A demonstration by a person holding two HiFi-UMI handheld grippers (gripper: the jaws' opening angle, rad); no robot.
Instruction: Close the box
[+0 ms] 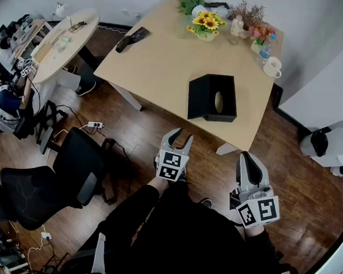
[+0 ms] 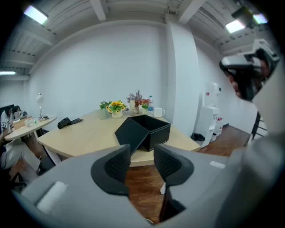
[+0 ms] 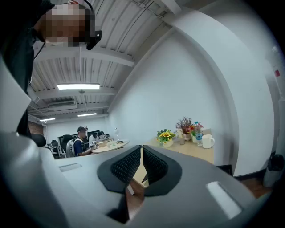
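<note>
We find bare bench left of and beyond the open box. Its lid tilts out at the left side. Flowers and a cup crowd the far end, well apart. An office chair fills the floor at left.

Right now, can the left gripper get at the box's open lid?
Probably yes, after moving forward. The left gripper hangs short of the table's near edge, fingers apart and empty, aimed at the box. The lid stands open at the box's left side, and nothing stands between.
</note>
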